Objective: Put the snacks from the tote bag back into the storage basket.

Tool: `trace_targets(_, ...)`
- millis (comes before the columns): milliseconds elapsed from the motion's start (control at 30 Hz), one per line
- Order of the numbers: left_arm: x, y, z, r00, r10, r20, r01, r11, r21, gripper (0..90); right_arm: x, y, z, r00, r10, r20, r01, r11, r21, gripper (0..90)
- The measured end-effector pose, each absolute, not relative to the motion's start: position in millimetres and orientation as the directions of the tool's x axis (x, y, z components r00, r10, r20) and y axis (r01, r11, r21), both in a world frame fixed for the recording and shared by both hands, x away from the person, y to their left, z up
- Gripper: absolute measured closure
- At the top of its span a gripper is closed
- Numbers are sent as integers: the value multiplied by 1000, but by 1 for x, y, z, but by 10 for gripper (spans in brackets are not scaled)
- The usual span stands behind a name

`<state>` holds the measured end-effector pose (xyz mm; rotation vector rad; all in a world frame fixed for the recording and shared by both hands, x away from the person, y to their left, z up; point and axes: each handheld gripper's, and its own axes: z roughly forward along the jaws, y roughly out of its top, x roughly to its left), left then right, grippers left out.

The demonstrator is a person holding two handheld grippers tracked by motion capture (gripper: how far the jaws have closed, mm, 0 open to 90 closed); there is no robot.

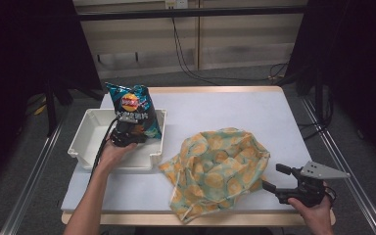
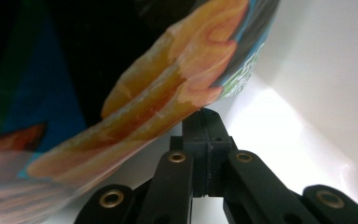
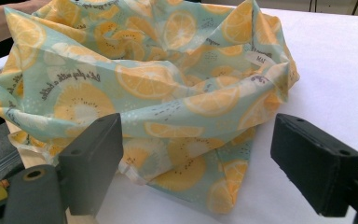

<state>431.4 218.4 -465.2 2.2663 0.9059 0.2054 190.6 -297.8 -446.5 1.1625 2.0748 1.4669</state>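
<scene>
Left gripper (image 1: 129, 133), jaws clenched together on the lower edge of a chip bag (image 1: 134, 110), holding the bag upright over a white plastic bin (image 1: 85, 128); in the left gripper view the two black jaws meet with no gap between them at the bag's crimped hem (image 2: 177, 100), with the bin's pale inner wall (image 2: 317, 84) behind. The bag is dark blue and teal with a red and yellow logo near its top; its lower part sits within the bin's outline and its top rises above the bin's far rim. The bin stands at the left side of the white table (image 1: 235, 110), with the person's left forearm (image 1: 95, 191) reaching up to it from the bottom edge. Right gripper (image 1: 274, 177), jaws released and standing wide apart, held by the person's right hand (image 1: 316, 208) at the near right corner of the table, just beside a cloth bag (image 1: 215, 164). The cloth bag, pale green with an orange-slice print, lies crumpled at the near middle of the table, to the right of the bin and apart from it. In the right gripper view the cloth bag (image 3: 158, 88) lies ahead of the open jaws, its near folds between the left pad (image 3: 91, 161) and the right pad (image 3: 314, 161), neither pad pressing on it
</scene>
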Motion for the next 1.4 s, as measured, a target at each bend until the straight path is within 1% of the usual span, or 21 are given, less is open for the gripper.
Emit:
trace_targets(100,430,221,-465,742,662,-107,559,-521,645,900,190,-298,-446,-608,776,168,417,131,900,166)
trace_targets(267,423,223,-459,752,650,-107,533,-505,679,895,190,-297,-446,-608,775,171,417,129,899,166)
trace_targets(333,419,222,-456,743,662,-99,528,-489,694,892,190,-297,-446,-608,776,170,419,132,898,166)
trace_targets(367,416,225,-453,734,669,-113,524,-453,721,887,190,-296,-446,-607,776,171,419,130,899,164)
trace_targets(400,416,225,-453,734,669,-113,524,-453,721,874,190,-296,-446,-607,776,171,419,130,899,164)
trace_targets(433,410,228,-452,721,680,-130,516,-402,756,849,189,-297,-445,-607,777,167,416,132,900,164)
trace_targets(533,405,231,-449,722,679,-134,503,-381,776,821,189,-298,-446,-604,779,168,415,127,901,165)
trace_targets(567,399,235,-445,716,684,-141,491,-349,798,803,189,-298,-446,-602,780,173,420,125,899,164)
trace_targets(600,399,235,-445,716,684,-141,491,-349,798,785,189,-298,-446,-602,780,173,420,125,899,164)
trace_targets(633,396,236,-443,713,686,-148,486,-331,809,785,189,-298,-446,-601,780,171,420,126,899,164)
trace_targets(700,390,238,-440,713,687,-138,468,-321,823,714,189,-298,-446,-602,780,170,416,126,900,165)
trace_targets(733,387,238,-438,720,681,-133,457,-320,830,714,189,-298,-446,-602,780,170,416,126,900,165)
trace_targets(767,381,239,-435,720,682,-127,440,-308,843,653,189,-298,-445,-603,780,169,416,126,901,165)
trace_targets(800,381,239,-435,720,682,-127,440,-308,843,634,189,-298,-445,-603,780,169,416,126,901,165)
trace_targets(867,374,239,-432,722,681,-121,425,-299,854,627,188,-298,-445,-603,780,168,415,127,901,164)
trace_targets(900,368,239,-431,728,677,-111,412,-302,860,574,188,-298,-445,-601,782,168,417,127,900,164)
trace_targets(1067,354,241,-428,727,680,-97,382,-284,879,473,188,-300,-445,-600,783,164,412,128,902,164)
trace_targets(1167,341,241,-428,711,700,-71,365,-281,887,446,188,-299,-446,-598,784,167,416,126,901,165)
trace_targets(1300,324,245,-428,703,707,-72,349,-254,902,401,187,-299,-445,-597,784,168,414,121,902,164)
trace_targets(1333,321,246,-429,699,713,-62,349,-265,899,378,187,-300,-445,-595,786,169,414,120,902,164)
trace_targets(1400,315,250,-431,690,719,-83,367,-249,896,333,187,-301,-446,-591,788,171,419,118,900,164)
